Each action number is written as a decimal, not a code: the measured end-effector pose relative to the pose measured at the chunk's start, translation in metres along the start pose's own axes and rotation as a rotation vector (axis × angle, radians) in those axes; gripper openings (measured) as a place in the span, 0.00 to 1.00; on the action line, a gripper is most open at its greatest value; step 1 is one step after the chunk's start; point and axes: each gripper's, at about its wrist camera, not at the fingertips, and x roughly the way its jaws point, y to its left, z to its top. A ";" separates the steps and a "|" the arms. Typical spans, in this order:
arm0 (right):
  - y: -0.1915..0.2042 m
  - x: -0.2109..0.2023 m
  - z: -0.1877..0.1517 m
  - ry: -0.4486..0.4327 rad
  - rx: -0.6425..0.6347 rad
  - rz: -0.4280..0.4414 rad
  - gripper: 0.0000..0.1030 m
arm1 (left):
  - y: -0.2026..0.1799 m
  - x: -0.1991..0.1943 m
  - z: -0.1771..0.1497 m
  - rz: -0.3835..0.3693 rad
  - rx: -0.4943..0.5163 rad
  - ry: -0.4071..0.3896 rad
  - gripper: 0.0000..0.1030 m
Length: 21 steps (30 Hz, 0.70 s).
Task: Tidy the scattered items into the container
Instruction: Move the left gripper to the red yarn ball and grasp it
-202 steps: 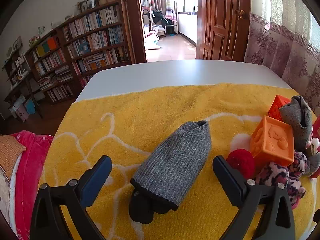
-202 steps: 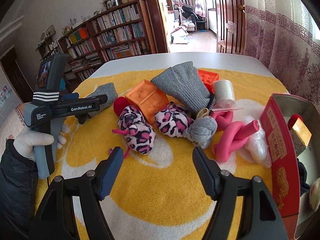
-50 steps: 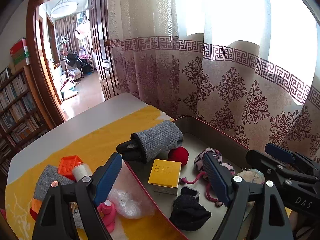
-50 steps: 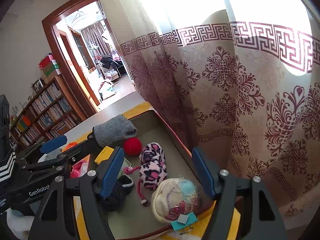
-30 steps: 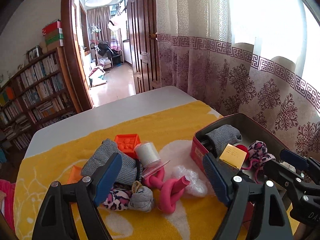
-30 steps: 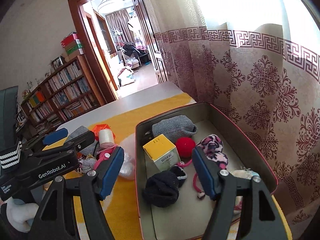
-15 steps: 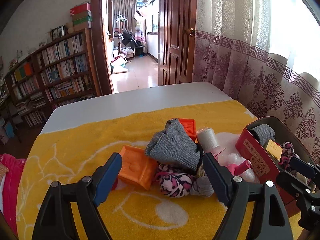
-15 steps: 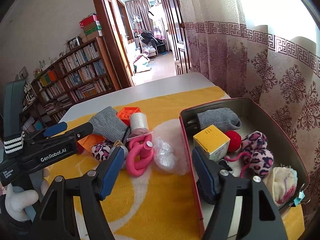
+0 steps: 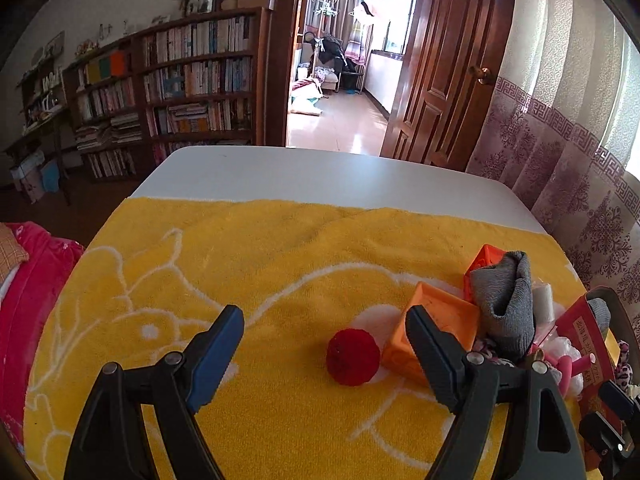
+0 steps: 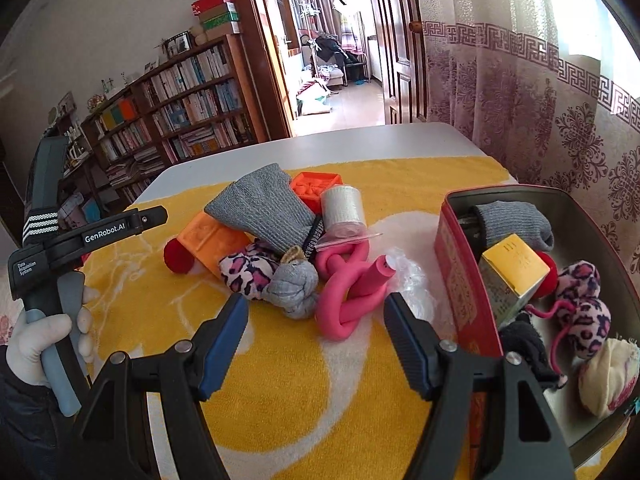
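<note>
Two claws: both stand with jaws apart and nothing between them.
Left claw (image 9: pixel 324 344): low in the left wrist view, over the yellow towel (image 9: pixel 248 264); the red pompom (image 9: pixel 353 357) lies on the towel in the gap ahead of the jaws, nearer the right jaw, not touched.
Right claw (image 10: pixel 316 332): low centre of the right wrist view, with the pink foam twist (image 10: pixel 348 288) just beyond the jaws.
Scattered pile: centre of the right wrist view, holding a grey sock (image 10: pixel 260 208), orange blocks (image 10: pixel 212 240), a leopard-print plush (image 10: pixel 248 270), a knotted grey cloth (image 10: pixel 294 288) and a white roll (image 10: pixel 343 210).
Container: red tin (image 10: pixel 464 280) at the right of the frame, on the towel, just beside the pile.
Inside the tin: another grey sock (image 10: pixel 516 222), a yellow box (image 10: pixel 514 270), a second leopard plush (image 10: pixel 584 304), a black knit piece (image 10: pixel 520 340).
Surface: white top (image 9: pixel 320 172) showing beyond the towel's far edge.
Person: a gloved hand (image 10: pixel 44 332) at the left edge grips the left tool's handle.
</note>
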 end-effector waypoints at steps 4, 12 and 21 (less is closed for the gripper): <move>0.005 0.008 -0.001 0.018 -0.005 0.017 0.72 | 0.006 0.015 -0.006 -0.006 -0.024 0.050 0.82; 0.003 0.018 -0.005 0.043 0.003 0.034 0.72 | -0.006 0.032 -0.017 0.018 0.053 0.086 0.82; 0.006 0.022 -0.009 0.058 -0.004 0.040 0.72 | -0.001 0.051 -0.018 -0.066 0.012 0.110 0.82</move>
